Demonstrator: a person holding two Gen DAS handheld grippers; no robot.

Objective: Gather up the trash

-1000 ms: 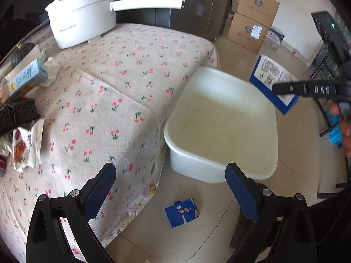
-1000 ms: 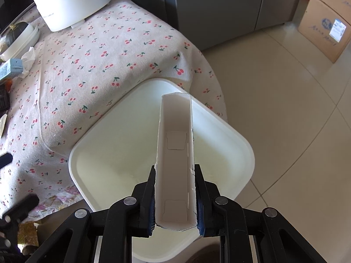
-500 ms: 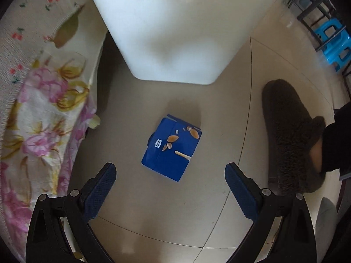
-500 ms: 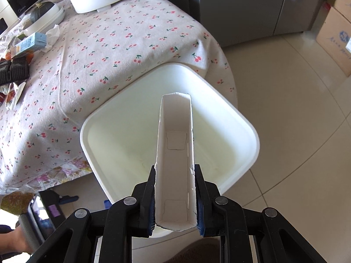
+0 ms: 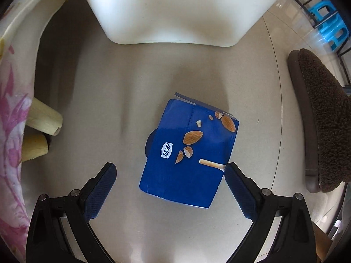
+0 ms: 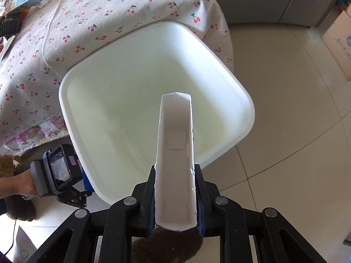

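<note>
Blue box lies flat on the floor in the lower middle of the left wrist view, printed face up, just below the white bin that fills the top of the frame. It looks like empty card: light, stiff along its folds, likely to cave if squeezed across the broad face. The far end seems torn open, so the sounder hold is probably across the two long side edges near the closed end. The left gripper hangs over it with fingers spread wide; the right finger sits at the box's lower right corner, the left finger stands clear of the other edge.

In the right wrist view a white carton, open side toward the camera, is clamped between the fingers of the right gripper at its near end, and its far end reaches over the bin's hollow at frame centre. It also looks light and easily crushed.

A brown slipper is at the right edge. The tabletop with its cherry cloth occupies the upper left. How thick the blue box is cannot be judged from above, nor whether anything lies under it. The bin's base is cut off.
</note>
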